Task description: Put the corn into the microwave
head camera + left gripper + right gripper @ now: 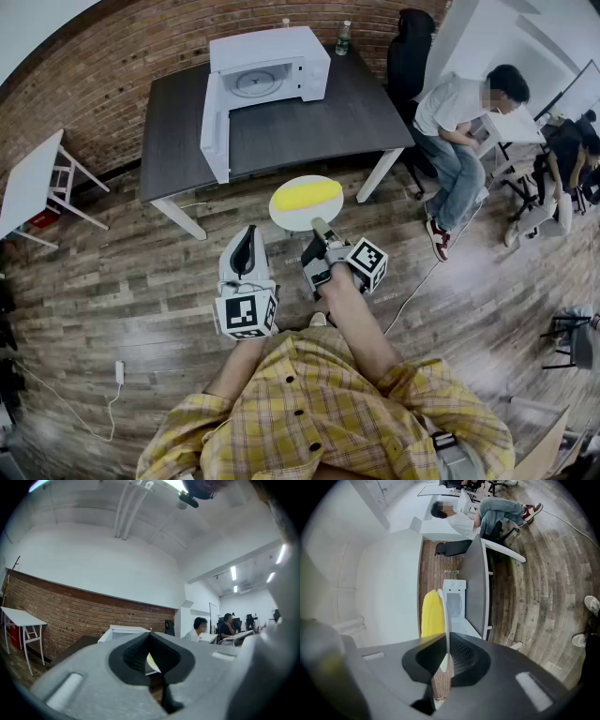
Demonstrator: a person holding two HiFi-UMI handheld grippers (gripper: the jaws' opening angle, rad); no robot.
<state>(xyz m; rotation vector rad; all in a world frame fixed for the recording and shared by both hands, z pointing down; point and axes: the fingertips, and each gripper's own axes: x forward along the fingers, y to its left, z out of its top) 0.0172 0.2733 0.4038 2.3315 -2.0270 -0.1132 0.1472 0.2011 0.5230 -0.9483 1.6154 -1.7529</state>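
Note:
A yellow corn cob [307, 196] lies on a round white plate [286, 214] held out over the wooden floor. My right gripper [321, 228] is shut on the plate's near rim. In the right gripper view the plate [446, 620] shows edge-on between the pads, with the corn [431, 613] on one side. The white microwave [269, 67] stands on a dark table [309, 122] ahead, its door [216, 127] swung open to the left and the turntable visible inside. My left gripper [246, 242] hangs beside the plate, shut and holding nothing.
A person in a white shirt [459, 117] sits on a chair right of the table, with others further right. A bottle [344, 37] stands at the table's back edge. A white table [28, 183] is at the left, and a cable [422, 281] runs across the floor.

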